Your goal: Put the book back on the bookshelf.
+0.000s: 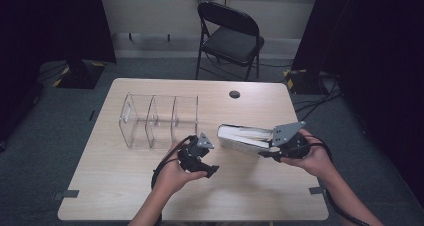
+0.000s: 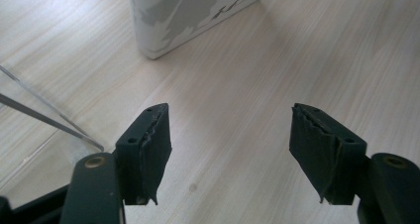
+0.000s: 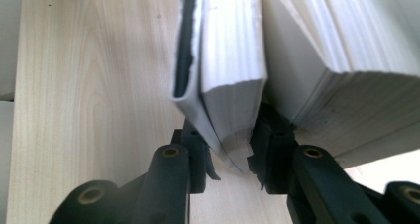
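A thick white book (image 1: 242,136) lies open-edged and tilted at the table's middle right. My right gripper (image 1: 267,153) is shut on its near end. In the right gripper view the right gripper (image 3: 230,149) pinches the cover and a wad of pages (image 3: 233,85), while the rest of the page block (image 3: 346,85) fans out to the right. My left gripper (image 1: 200,158) hovers low over the table just left of the book, open with nothing between its fingers. In the left gripper view the left gripper (image 2: 230,135) faces bare wood, with the book's corner (image 2: 188,16) ahead.
A clear acrylic organiser (image 1: 160,118) with three compartments stands at the table's left middle; its edge (image 2: 44,110) lies close to my left gripper. The wooden table (image 1: 150,191) has a cable hole (image 1: 234,94) at the back. A black folding chair (image 1: 230,36) stands beyond.
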